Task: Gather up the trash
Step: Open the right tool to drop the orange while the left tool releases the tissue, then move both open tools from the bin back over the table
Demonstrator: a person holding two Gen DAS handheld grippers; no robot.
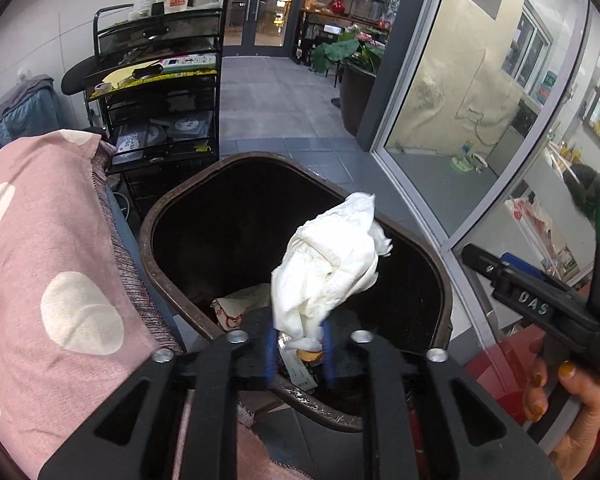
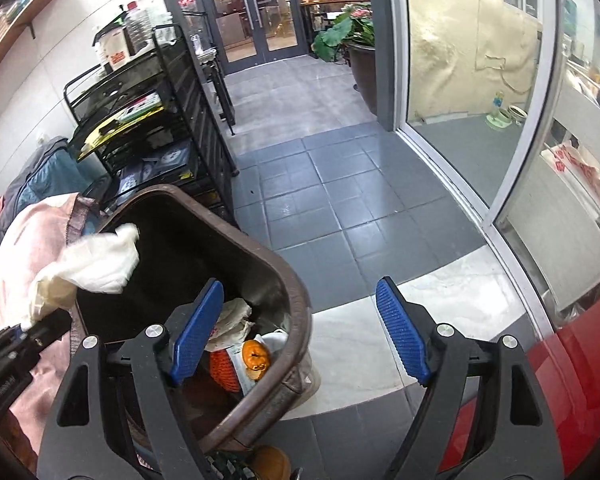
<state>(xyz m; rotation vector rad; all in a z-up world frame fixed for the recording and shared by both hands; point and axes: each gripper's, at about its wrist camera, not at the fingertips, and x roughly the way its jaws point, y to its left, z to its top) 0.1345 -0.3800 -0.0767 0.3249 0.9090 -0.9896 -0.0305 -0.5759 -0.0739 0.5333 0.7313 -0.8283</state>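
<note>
Left gripper (image 1: 298, 350) pinched narrow on crumpled white tissue wad (image 1: 328, 264), wad standing up from the fingertips directly over the brown trash bin (image 1: 158, 216) mouth, inside its near rim; right gripper (image 2: 300, 334) spread wide, empty, over the bin's right corner.

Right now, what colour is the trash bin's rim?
Brown, on the trash bin; the right wrist view shows it best.
</note>
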